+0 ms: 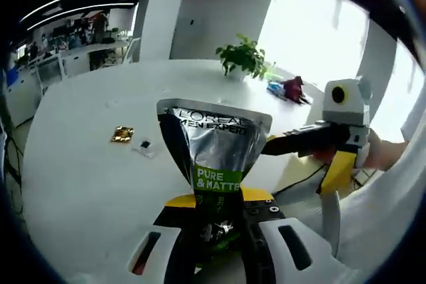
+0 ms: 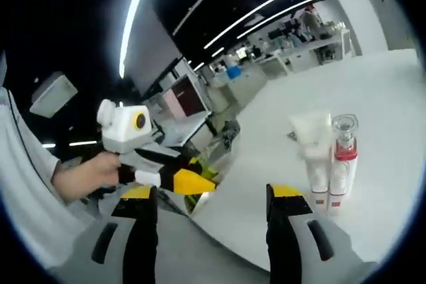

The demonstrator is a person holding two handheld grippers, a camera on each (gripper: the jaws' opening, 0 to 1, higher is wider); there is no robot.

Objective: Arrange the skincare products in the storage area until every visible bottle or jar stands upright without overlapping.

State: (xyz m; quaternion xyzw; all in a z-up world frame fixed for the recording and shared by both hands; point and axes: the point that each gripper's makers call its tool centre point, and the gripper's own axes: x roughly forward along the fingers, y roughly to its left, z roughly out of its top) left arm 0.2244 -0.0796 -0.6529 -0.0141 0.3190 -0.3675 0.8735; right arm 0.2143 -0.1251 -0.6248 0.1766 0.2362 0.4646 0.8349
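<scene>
Tube (image 1: 214, 164): silver-green, pinched in left gripper (image 1: 219, 247), reads "L'OREAL MEN EXPERT", "PURE & MATTE"
Table (image 1: 80, 171): white, round
Plant (image 1: 243, 56): far edge
Right gripper (image 2: 212, 227): jaws parted, holding nothing
Bottles (image 2: 331, 157): two upright, right, touching
Gold packet (image 1: 122, 134): left

silver-and-green tube (image 1: 212, 157) reads "L'OREAL MEN EXPERT" at its 12 o'clock end; "PURE & MATTE" on its green band toward 6 o'clock; no other readable text
</scene>
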